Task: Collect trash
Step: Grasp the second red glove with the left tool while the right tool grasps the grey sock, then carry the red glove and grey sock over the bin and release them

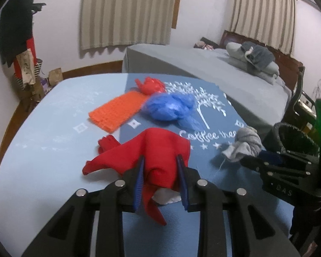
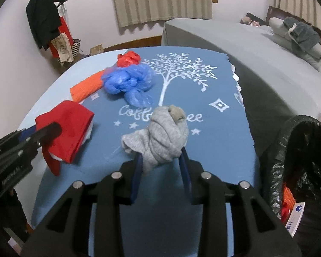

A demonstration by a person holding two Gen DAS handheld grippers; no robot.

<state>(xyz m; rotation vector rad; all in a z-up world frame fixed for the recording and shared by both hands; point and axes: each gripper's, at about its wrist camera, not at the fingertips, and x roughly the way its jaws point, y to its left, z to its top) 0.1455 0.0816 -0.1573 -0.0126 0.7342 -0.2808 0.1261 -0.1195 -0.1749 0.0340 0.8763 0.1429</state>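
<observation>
Your left tongs (image 1: 160,171) are clamped on a red cloth (image 1: 154,150), which bunches up between the blue pads with one corner hanging down below them and something white showing just under the fold. Your right tongs (image 2: 161,167) are clamped on a knotted grey sock (image 2: 164,137), held up above the blue printed cloth (image 2: 214,141) that covers the surface. Take the white tree print (image 2: 177,72) on that cloth as your landmark: the grey sock sits in your grip just below its trunk, over the lettering; the red cloth hangs well to the left of it, near the cloth's left edge. A crumpled blue plastic bag (image 2: 126,81) lies just left of the trunk, a red plastic bag (image 2: 128,59) touches it on the far side, and an orange knitted piece (image 2: 85,87) lies flat beyond that, partly under the blue bag. The bin lined with a black bag (image 2: 289,150) stands off the surface to the lower right of the tree, with an orange scrap and a white packet visible inside it.
</observation>
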